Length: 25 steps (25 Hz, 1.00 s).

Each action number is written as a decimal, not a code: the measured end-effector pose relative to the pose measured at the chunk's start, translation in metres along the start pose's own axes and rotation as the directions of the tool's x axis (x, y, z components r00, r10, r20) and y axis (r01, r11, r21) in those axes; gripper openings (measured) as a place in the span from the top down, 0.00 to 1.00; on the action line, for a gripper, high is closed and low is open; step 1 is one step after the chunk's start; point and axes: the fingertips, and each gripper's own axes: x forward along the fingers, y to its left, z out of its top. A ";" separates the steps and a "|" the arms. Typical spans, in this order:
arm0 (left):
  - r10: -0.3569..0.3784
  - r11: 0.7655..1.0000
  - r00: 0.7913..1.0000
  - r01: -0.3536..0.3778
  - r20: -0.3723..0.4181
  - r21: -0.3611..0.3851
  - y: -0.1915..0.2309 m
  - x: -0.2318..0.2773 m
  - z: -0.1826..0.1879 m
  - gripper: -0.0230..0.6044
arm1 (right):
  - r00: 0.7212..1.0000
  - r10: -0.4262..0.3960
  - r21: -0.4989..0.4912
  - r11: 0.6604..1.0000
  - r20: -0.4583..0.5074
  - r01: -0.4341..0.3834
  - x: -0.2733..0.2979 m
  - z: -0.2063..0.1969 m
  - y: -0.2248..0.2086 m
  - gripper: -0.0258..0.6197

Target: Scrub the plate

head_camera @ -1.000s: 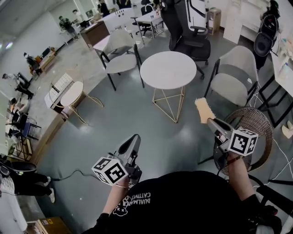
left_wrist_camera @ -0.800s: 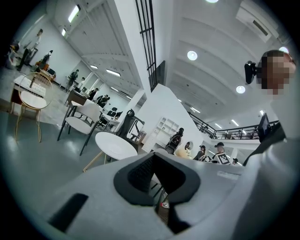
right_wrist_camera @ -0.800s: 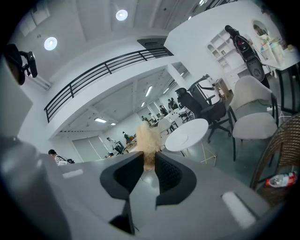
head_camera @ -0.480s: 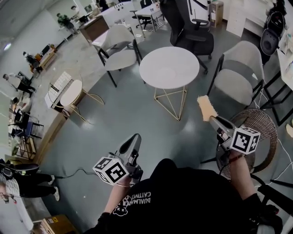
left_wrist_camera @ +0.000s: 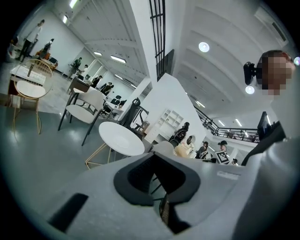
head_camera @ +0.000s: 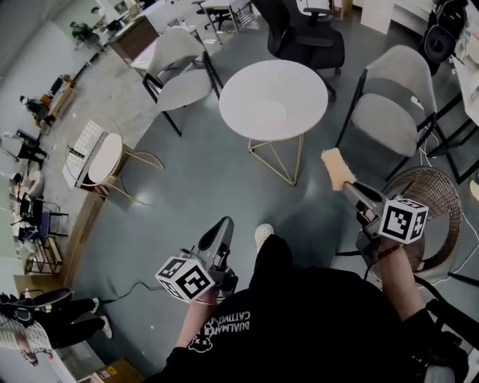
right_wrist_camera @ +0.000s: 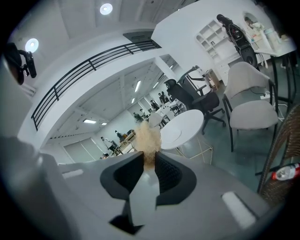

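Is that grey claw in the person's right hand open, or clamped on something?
Clamped: the right gripper pinches a tan, fuzzy scrubbing pad between its jaws.

We see a tan sponge [head_camera: 337, 166], a grey left gripper [head_camera: 223, 226] and grey right gripper [head_camera: 350, 188], both patterned with black-and-white squares, a white table [head_camera: 307, 78], a white plate [head_camera: 267, 113] and a blue-grey floor [head_camera: 202, 179].

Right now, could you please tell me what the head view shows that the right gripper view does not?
Only the head view shows the left gripper, which is shut, the person's black shirt and a white shoe. Only the right gripper view shows the balcony railing, the ceiling lights and what looks like a bottle at its right edge. Both show the right gripper clamping the tan sponge, the round white table and the grey chair.
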 end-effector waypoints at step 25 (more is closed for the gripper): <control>-0.194 0.978 0.971 0.202 -0.137 0.049 0.154 0.155 0.176 0.96 | 0.982 -0.141 0.061 0.989 0.127 0.134 0.198 0.099 0.000 0.84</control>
